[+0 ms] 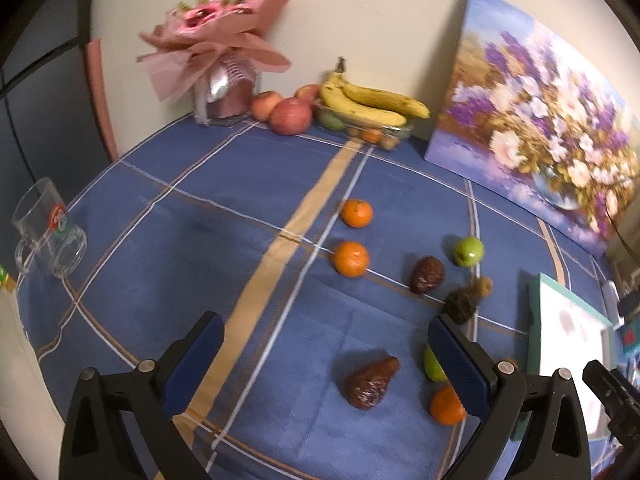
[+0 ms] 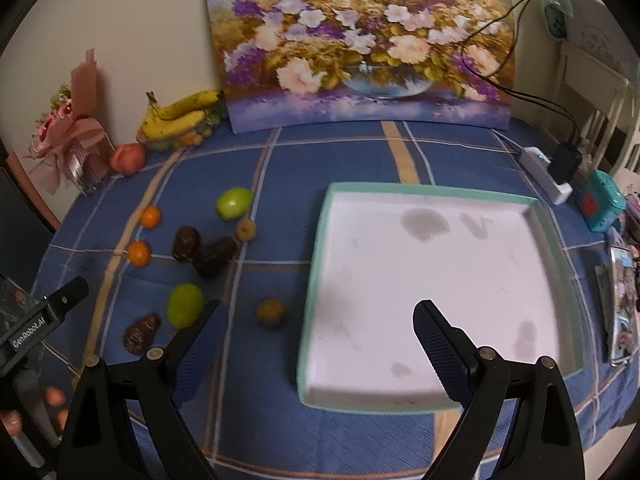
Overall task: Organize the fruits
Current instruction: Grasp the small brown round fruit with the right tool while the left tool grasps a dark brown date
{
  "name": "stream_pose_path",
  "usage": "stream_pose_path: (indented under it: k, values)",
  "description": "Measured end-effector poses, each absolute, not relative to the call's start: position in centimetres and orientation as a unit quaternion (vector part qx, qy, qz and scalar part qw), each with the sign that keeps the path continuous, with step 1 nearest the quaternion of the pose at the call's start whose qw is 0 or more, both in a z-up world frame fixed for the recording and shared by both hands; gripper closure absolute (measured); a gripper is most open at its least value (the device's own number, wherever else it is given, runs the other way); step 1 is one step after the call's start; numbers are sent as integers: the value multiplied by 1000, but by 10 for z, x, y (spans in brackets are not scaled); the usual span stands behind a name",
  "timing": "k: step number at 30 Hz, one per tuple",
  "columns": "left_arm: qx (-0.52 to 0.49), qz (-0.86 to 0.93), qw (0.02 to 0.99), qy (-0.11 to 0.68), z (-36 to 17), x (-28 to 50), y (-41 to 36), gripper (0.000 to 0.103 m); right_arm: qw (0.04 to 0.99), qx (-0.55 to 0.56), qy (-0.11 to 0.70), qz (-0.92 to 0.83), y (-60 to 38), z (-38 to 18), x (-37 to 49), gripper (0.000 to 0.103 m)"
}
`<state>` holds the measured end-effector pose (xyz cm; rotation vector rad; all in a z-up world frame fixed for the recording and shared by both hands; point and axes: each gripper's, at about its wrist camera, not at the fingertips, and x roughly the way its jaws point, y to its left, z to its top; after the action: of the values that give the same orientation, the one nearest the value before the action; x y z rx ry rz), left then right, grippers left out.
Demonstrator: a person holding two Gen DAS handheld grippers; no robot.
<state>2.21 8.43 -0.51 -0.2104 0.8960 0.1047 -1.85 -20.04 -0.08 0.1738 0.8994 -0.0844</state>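
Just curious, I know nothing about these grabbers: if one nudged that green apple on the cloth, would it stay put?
The green apple looks round and smooth, so it would probably roll. Its glossy skin may slip between flat pads. The soft-looking tablecloth might slow it.

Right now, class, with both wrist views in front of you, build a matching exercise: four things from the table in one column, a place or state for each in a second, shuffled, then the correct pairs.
Column A
1. tray
2. bananas
3. glass mug
4. left gripper

Column B
a. open above the cloth
b. on the dish by the wall
c. holds no fruit
d. at the cloth's far left edge

Pairs: 1-c, 2-b, 3-d, 4-a
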Motion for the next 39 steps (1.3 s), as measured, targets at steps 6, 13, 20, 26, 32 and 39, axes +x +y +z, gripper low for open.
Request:
stream_pose_path:
  k: [6, 13, 20, 26, 32, 39]
  values:
    - [-106, 37, 878, 464, -17, 29, 90, 0, 889, 103, 446, 12, -183, -2, 1, 9]
    - [-123, 18, 855, 503, -32, 33, 87, 1, 890, 93, 444, 41, -167, 0, 17, 17]
    - [-115, -4, 834, 539, -49, 41, 71, 10, 866, 90, 489, 48, -167, -25, 39, 46]
    - [-112, -19, 808, 579, -70, 47, 60, 19, 847, 82, 523, 43, -166, -56, 51, 57]
    - [-106, -37, 789, 604, -85, 51, 50, 39, 835, 76, 543, 36, -168, -73, 59, 64]
    - [-92, -30, 790, 606, -84, 51, 47, 64, 828, 70, 556, 39, -166, -80, 61, 75]
